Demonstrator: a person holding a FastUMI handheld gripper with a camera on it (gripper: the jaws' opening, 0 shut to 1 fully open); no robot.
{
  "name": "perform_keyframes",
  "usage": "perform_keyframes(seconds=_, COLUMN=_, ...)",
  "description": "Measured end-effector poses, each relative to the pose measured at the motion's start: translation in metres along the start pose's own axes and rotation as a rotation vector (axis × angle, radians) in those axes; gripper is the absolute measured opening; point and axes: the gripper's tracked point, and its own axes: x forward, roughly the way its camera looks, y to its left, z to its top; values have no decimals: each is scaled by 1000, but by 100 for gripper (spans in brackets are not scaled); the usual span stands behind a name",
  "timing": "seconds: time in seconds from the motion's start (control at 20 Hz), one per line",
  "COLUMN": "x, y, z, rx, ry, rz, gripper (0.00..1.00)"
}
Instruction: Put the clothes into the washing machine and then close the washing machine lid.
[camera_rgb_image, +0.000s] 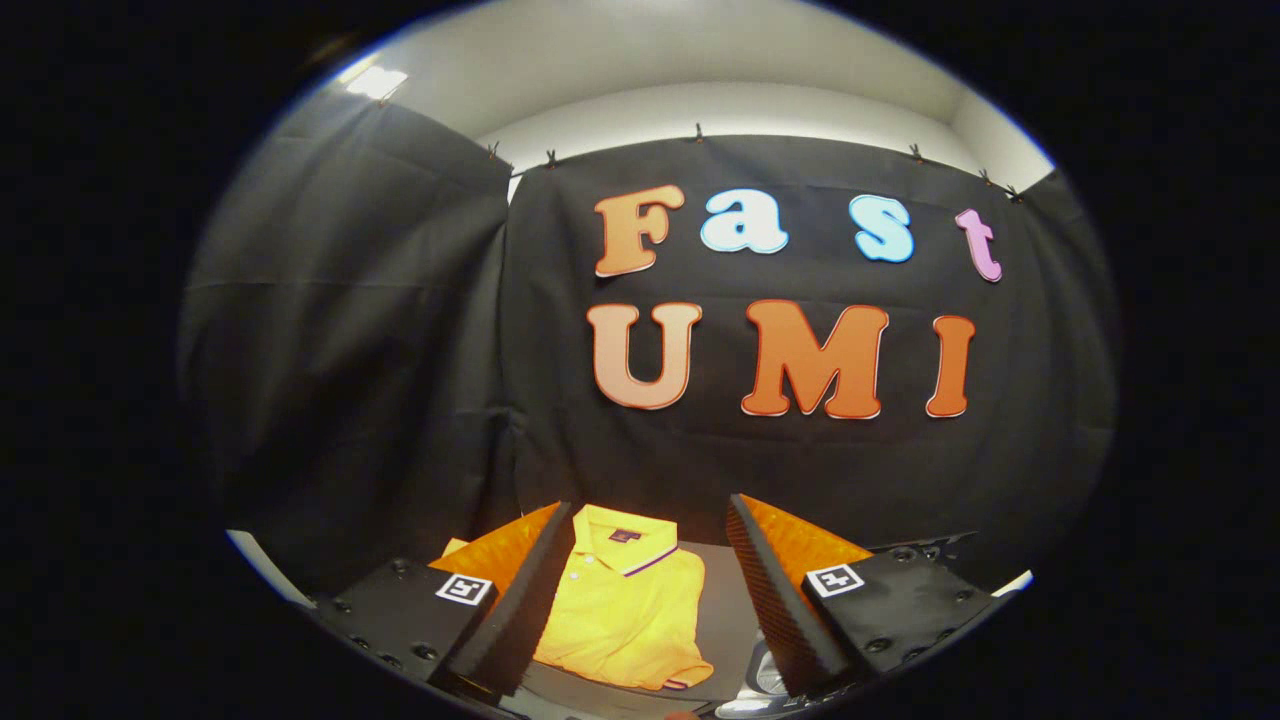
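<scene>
Presently the gripper (650, 600) stands wide open, its two fingers spread well apart and holding nothing. One finger (520, 610) sits at roughly 8 o'clock from the gap's middle, the other finger (785, 610) at roughly 4 o'clock. Between them, and just ahead, lies a folded yellow polo shirt (625, 620), flat on a dark surface (725, 620), collar toward 12 o'clock. The collar carries a dark stripe along its edge, and a small dark label shows inside the neck. The shirt's near hem reaches toward 6 o'clock, close to the finger bases; neither finger touches the cloth so far as can be judged. A pale, shiny object (765, 675) shows at about 5 o'clock from the shirt, beside the second finger; its identity cannot be determined. Black cloth (380, 380) hangs beyond the shirt as backdrop.
</scene>
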Motion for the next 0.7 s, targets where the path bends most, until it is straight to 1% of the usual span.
perform_keyframes(seconds=0.1, x=30, y=17, z=-19, rx=-49, ry=70, rz=-14, gripper=98)
perform_keyframes(seconds=0.15, x=43, y=28, z=-27, rx=-54, ry=100, rz=-5, gripper=98)
perform_keyframes(seconds=0.2, x=56, y=41, z=-36, rx=-40, ry=128, rz=10, gripper=99)
perform_keyframes(seconds=0.3, x=81, y=68, z=-59, rx=26, ry=194, rz=68, gripper=99)
perform_keyframes(seconds=0.35, x=92, y=75, z=-72, rx=56, ry=231, rz=78, gripper=99)
perform_keyframes(seconds=0.5, x=120, y=81, z=-104, rx=114, ry=337, rz=73, gripper=99)
perform_keyframes(seconds=0.7, x=147, y=88, z=-147, rx=117, ry=451, rz=37, gripper=99)
